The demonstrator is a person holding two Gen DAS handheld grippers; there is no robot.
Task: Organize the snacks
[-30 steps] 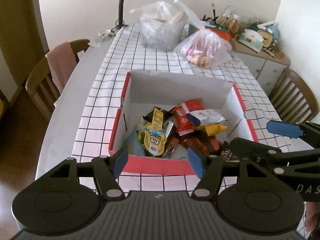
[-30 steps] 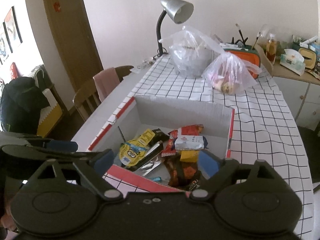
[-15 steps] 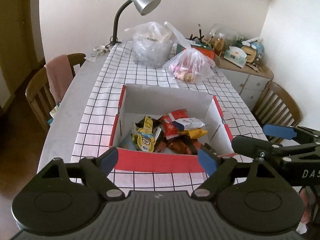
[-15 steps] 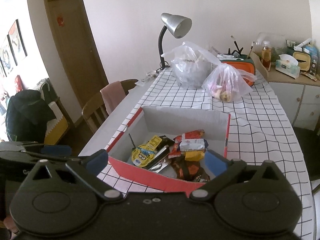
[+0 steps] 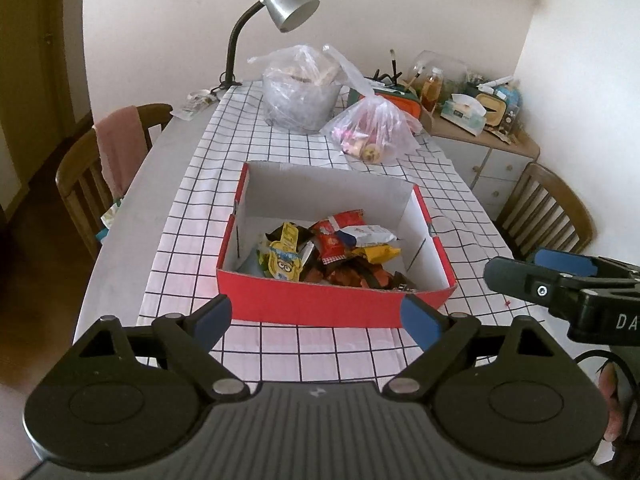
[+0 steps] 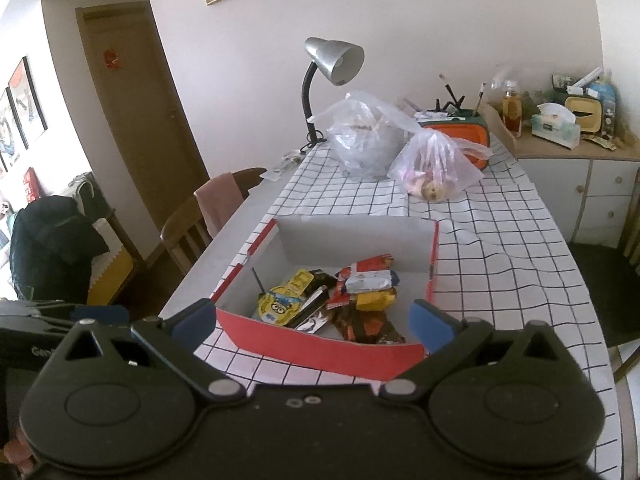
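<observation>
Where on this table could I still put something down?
The checked cloth lies bare right of the red box, and between the box and the plastic bags. The grey strip by the chair is bare too. The far end, around the lamp, is crowded.

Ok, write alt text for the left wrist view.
A red cardboard box of mixed snack packets sits on a checked tablecloth, beyond the empty left gripper, whose jaws are opening. Behind stand two plastic bags and a desk lamp.

Soft, dim daylight, no hard shadows; strong fisheye bending and dark corners at edges; walls washed pale, centre reasonably sharp.
</observation>
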